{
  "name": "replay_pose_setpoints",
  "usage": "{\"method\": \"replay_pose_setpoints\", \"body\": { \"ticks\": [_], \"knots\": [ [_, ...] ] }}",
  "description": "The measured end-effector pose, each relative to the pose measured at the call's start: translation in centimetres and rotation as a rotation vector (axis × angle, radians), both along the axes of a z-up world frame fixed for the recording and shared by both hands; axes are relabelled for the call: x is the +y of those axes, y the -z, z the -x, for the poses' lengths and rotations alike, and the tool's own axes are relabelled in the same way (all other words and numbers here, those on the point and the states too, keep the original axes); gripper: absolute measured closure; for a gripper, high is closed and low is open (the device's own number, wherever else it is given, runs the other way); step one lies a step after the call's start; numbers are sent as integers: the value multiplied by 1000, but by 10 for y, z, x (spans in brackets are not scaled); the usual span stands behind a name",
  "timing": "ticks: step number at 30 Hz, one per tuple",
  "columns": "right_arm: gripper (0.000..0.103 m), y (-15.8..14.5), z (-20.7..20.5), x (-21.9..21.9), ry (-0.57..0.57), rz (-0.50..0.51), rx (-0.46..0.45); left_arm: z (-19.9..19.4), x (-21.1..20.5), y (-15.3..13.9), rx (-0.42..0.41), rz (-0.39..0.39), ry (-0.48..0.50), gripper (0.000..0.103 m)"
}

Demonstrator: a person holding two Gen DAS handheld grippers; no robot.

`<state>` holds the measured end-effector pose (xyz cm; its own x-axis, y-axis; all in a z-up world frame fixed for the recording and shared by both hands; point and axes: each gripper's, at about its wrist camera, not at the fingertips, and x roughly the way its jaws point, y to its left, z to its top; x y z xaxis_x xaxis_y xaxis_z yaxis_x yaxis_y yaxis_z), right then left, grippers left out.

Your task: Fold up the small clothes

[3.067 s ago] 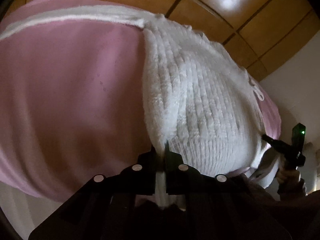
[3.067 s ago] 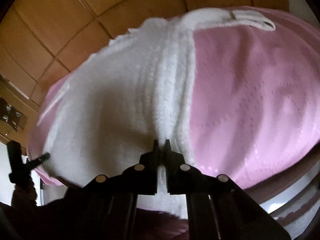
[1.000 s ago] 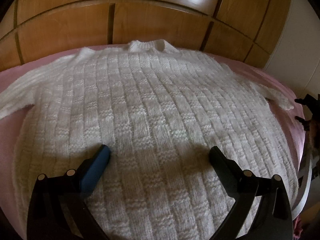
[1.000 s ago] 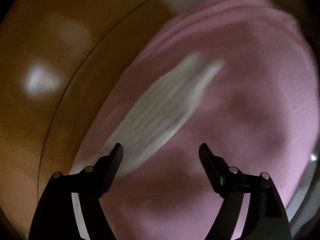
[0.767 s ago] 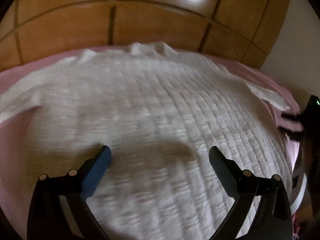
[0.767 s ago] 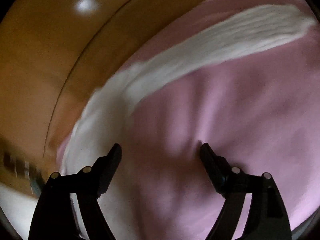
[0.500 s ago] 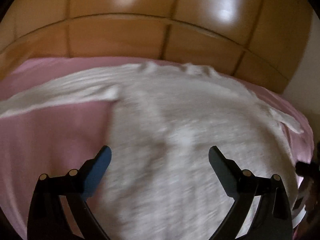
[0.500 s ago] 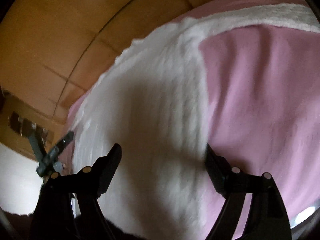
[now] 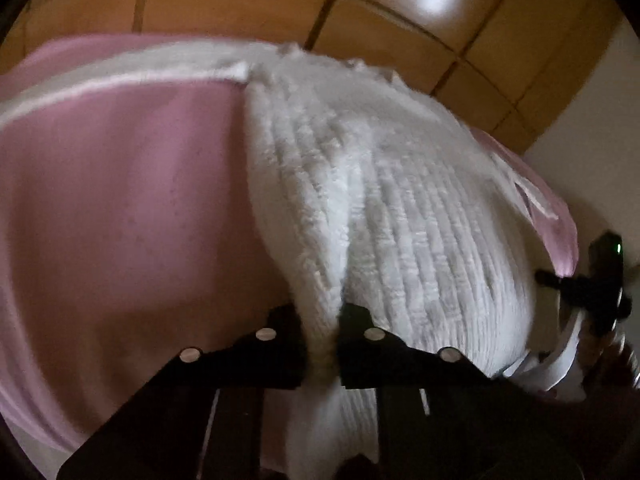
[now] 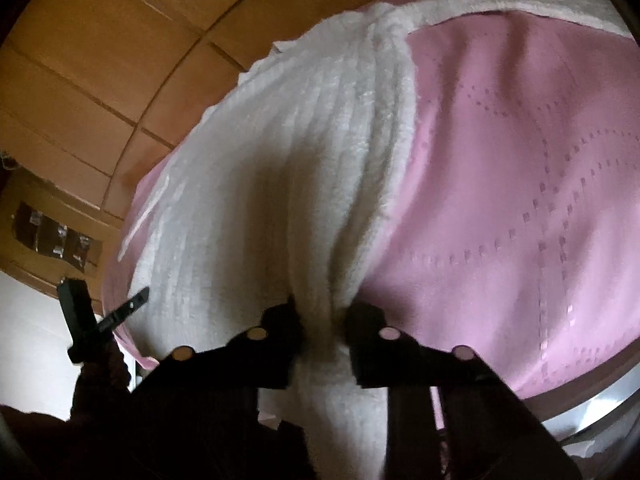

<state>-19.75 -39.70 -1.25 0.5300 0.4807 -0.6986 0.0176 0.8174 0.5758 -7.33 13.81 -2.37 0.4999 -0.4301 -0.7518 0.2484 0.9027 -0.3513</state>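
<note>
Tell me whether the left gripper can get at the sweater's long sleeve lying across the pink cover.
Probably not as things stand: the left gripper has its jaws closing on the bottom edge of the white sweater. The sleeve lies unobstructed on the pink cover, but farther off, near the wooden headboard.

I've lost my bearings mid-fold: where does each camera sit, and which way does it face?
Left wrist: on the left tool, looking down its closing fingers, hem pinched between; white knit sweater on pink bedspread; right tool at right.
Right wrist: on the right tool, likewise closing on hem; left tool at left.
Shared: sweater, bedspread, wooden headboard.
</note>
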Motion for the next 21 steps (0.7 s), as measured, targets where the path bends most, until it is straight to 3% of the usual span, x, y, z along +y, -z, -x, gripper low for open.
{"method": "replay_pose_setpoints", "body": {
  "ticks": [6,12,14,15,17,18,19,21],
  "knots": [
    [89,-34,27,-13,-19,-44,-99,22,24,-26,-16,128,-5,96],
    [88,9,26,-17,-5,52,36,11,18,3,96,39,-20,93],
    [76,12,22,-23,13,47,45,5,15,-1,92,36,-32,92],
    [71,9,22,-26,25,50,35,2,14,-7,78,39,-43,83],
    [45,3,19,-41,66,64,8,1,15,-20,23,14,-74,56],
    [40,-1,18,-51,104,73,-5,0,14,-30,-19,-10,-97,38],
    [36,-3,14,-62,144,77,-16,-3,11,-39,-69,-25,-115,32],
    [29,-6,6,-94,270,53,-39,-11,0,-51,-121,-49,-120,32]
  ]
}}
